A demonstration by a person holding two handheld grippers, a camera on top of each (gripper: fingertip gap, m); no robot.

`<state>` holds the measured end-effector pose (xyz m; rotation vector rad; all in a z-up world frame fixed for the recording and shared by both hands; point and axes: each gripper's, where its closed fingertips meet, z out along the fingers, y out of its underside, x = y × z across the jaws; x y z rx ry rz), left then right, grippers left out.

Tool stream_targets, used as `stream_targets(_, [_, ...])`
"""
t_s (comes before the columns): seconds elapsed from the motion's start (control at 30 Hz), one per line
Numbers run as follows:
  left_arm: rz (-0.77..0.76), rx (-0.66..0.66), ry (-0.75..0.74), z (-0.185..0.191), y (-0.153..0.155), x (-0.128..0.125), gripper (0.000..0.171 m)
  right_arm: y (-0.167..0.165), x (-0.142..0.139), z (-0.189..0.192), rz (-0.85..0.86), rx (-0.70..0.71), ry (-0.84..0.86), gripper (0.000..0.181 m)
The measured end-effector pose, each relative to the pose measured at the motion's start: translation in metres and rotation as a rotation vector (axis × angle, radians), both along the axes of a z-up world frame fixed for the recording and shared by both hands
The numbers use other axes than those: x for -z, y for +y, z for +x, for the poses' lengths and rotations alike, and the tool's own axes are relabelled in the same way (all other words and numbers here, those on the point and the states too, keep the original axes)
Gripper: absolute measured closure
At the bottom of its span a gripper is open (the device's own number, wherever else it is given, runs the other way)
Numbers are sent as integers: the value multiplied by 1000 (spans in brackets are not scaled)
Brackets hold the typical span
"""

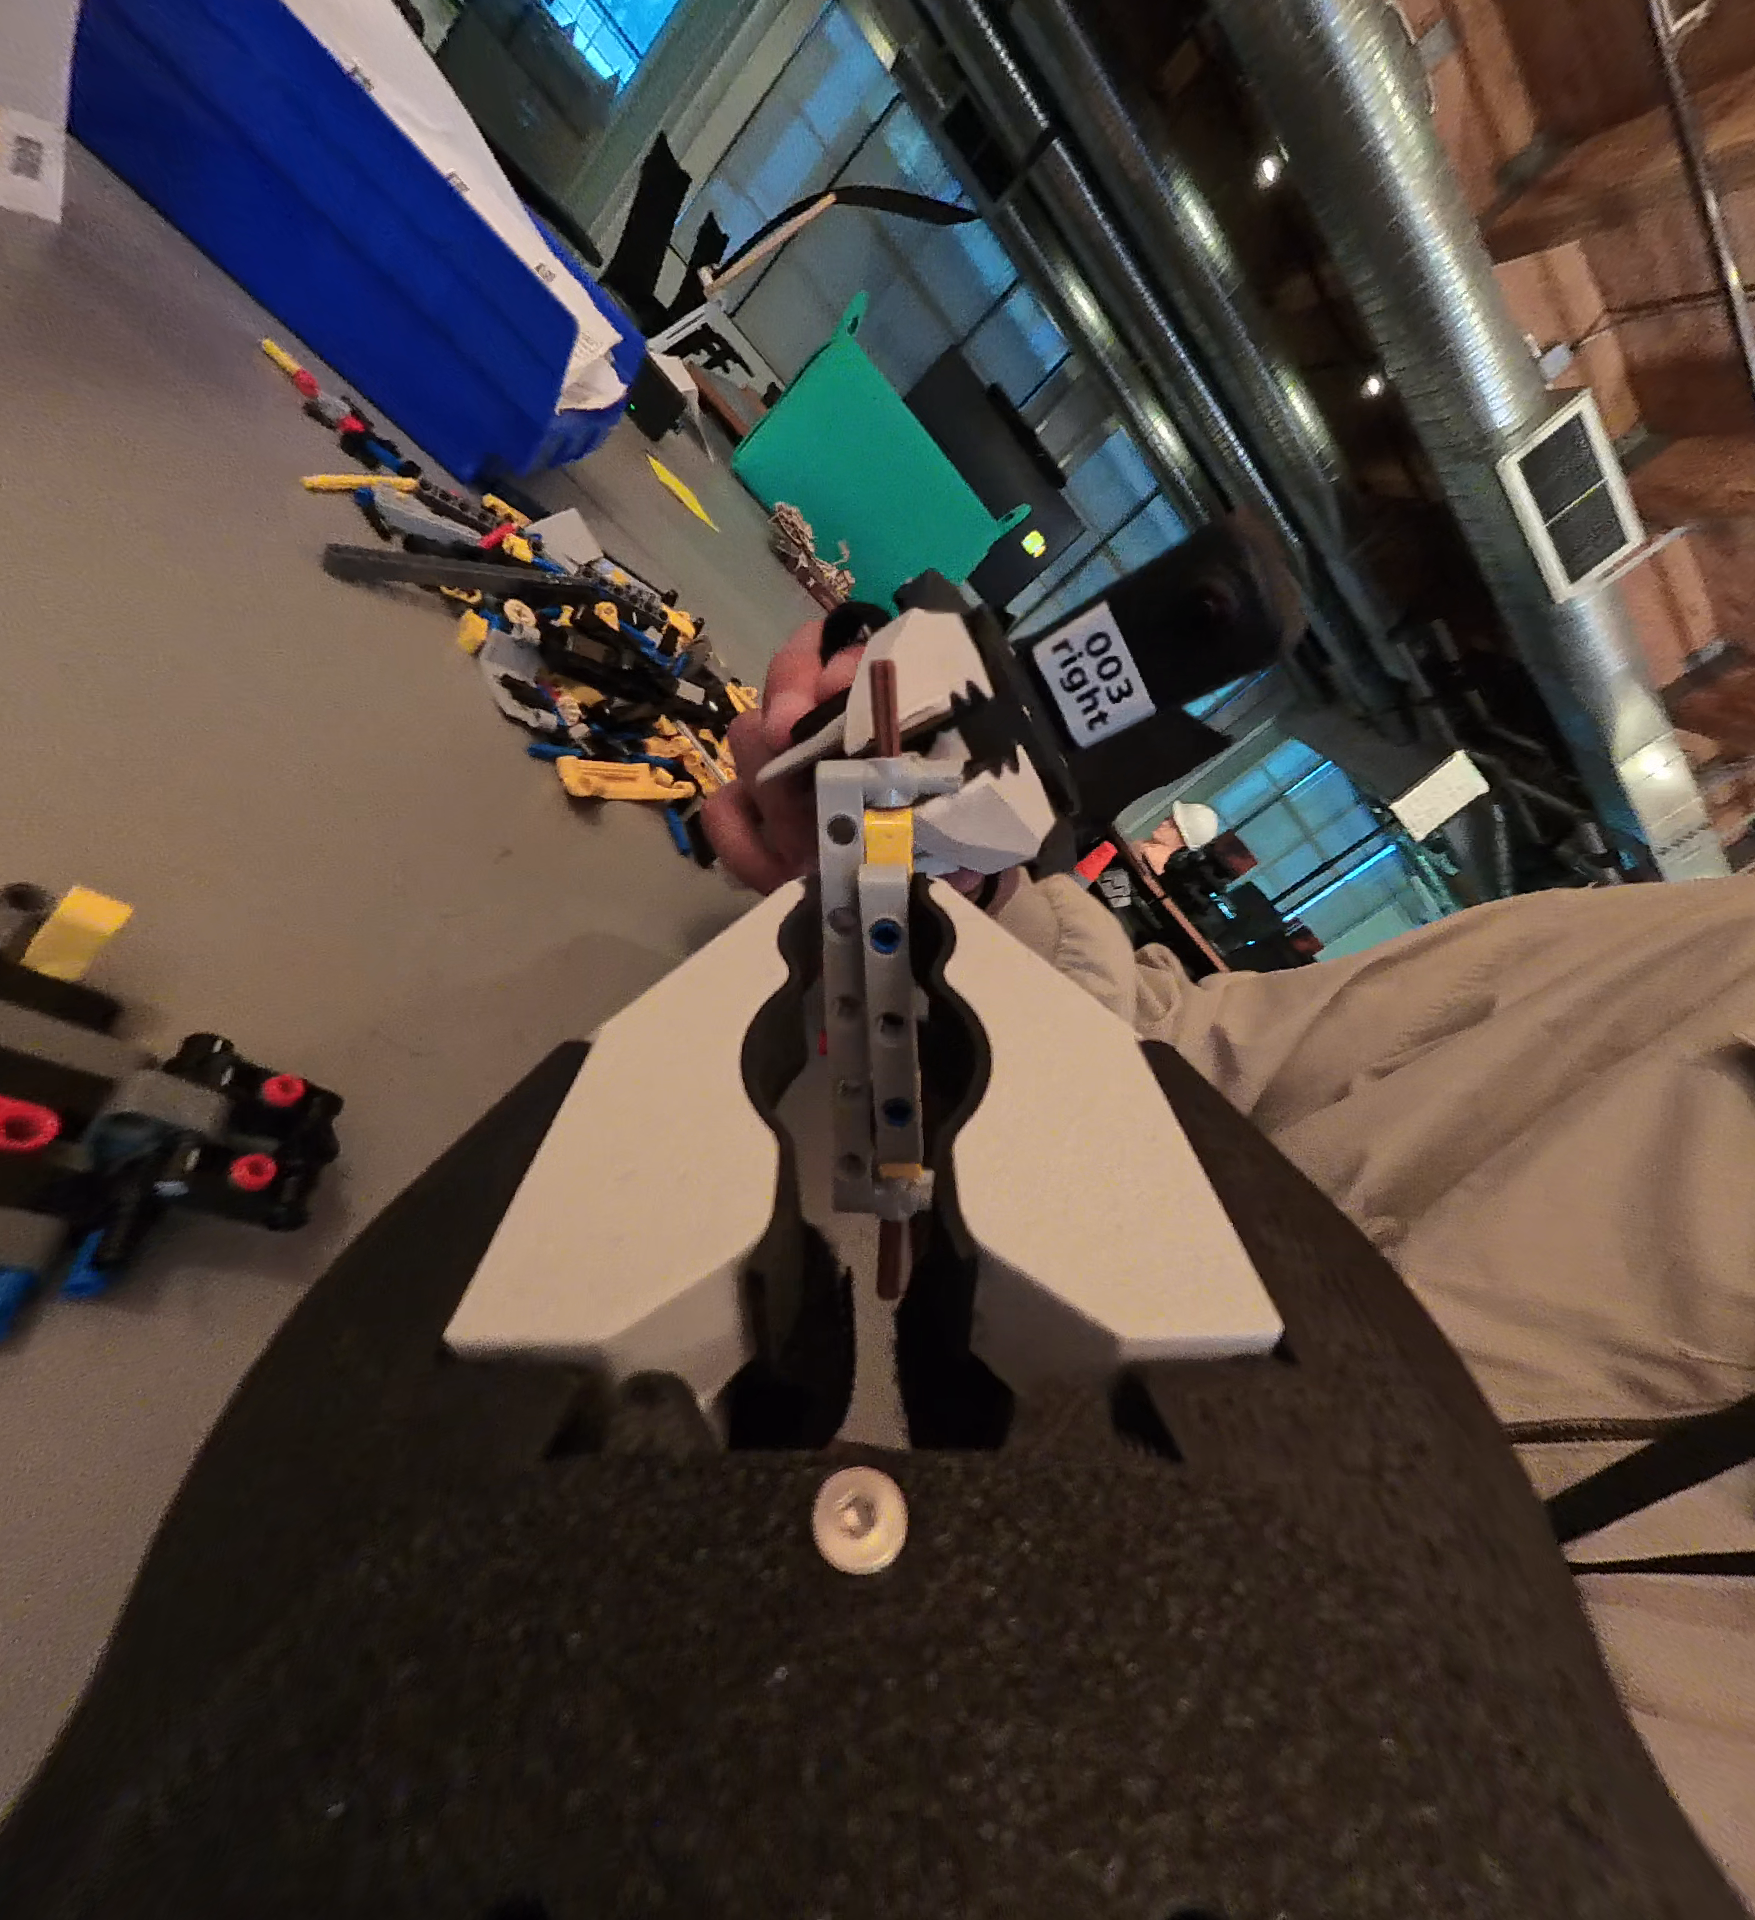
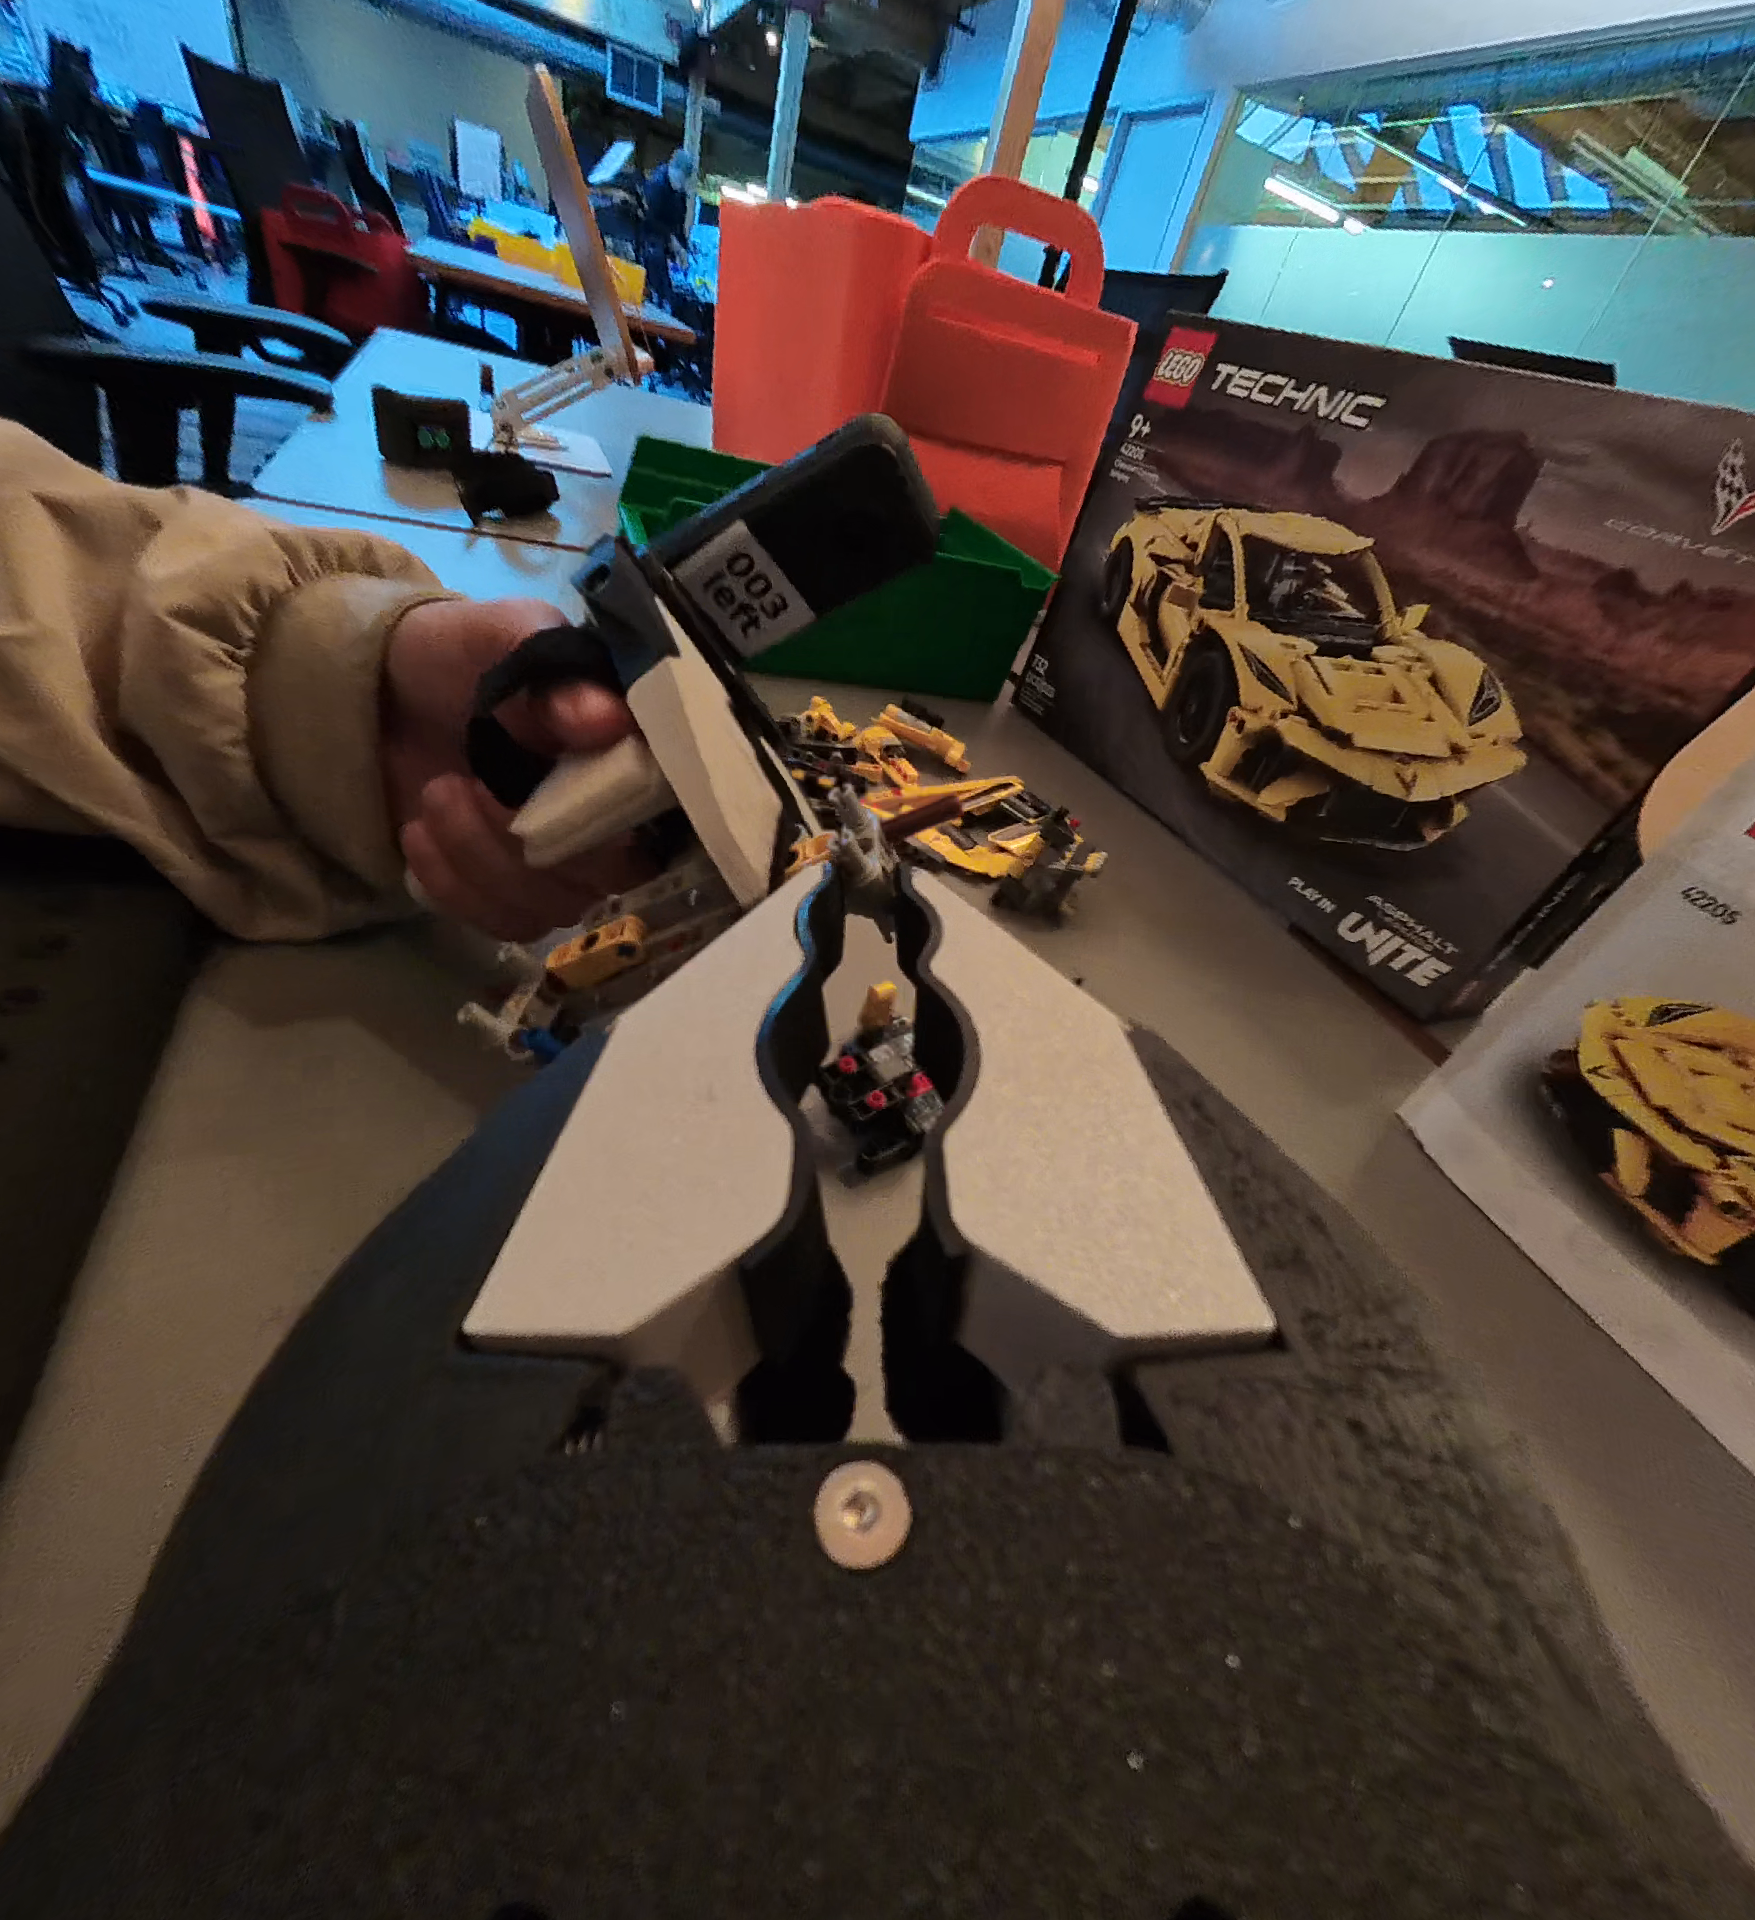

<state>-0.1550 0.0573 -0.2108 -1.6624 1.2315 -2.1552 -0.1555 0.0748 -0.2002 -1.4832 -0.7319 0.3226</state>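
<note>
My left gripper (image 1: 868, 904) is shut on a grey holed-beam assembly (image 1: 873, 997) with blue pins, a yellow piece and a brown axle (image 1: 885, 707) running along it, held above the table. My right gripper (image 1: 940, 758) is closed on the small grey connector at the assembly's far end. In the right wrist view my right gripper (image 2: 862, 883) is shut at its tips on that grey end piece (image 2: 857, 831), and the left gripper (image 2: 764, 842) comes in from the left, held by a hand in a beige sleeve (image 2: 177, 675). The beam itself is mostly hidden there.
A pile of yellow and black parts (image 1: 603, 665) lies on the grey table (image 1: 177, 675). A black sub-assembly with red pins (image 1: 125, 1132) also shows below my right gripper (image 2: 878, 1091). A green bin (image 2: 904, 613), orange bag (image 2: 956, 343), car box (image 2: 1372, 644) and booklet (image 2: 1683, 1091) stand around.
</note>
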Motion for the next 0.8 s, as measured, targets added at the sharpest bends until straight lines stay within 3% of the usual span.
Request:
stream_targets(0.07, [-35,-5,8,0,3,0,156,0,-2,0,-8,6,5,174])
stream_targets(0.1, [18,-74,75,3,13,13,156,-1,-3,0,-11,-7,-4,174])
stream_targets(0.13, [94,-181,168,4,33,33,156,-14,-29,-5,89,-94,125,175])
stream_targets(0.17, [99,-242,172,0,50,36,156,-26,-55,0,152,-153,300,175])
stream_targets(0.2, [60,-260,100,-4,57,21,156,-28,-58,7,122,-157,355,175])
stream_targets(0.27, [216,-266,39,-7,52,3,156,-28,-61,21,127,-95,321,175])
stream_targets(0.33, [369,-245,-1,-5,34,-6,155,-34,-69,32,112,-134,457,175])
stream_targets(0.4, [412,-152,-79,-6,7,-16,156,-34,-65,38,37,-166,539,175])
stream_targets(0.47, [461,-27,4,-4,-13,6,155,-32,-65,40,-26,-201,625,175])
stream_targets(0.6, [576,86,245,-2,-27,63,155,-26,-54,36,-151,-233,675,174])
stream_targets(0.8, [559,121,392,-3,-31,93,155,-19,-36,25,-149,-155,496,174])
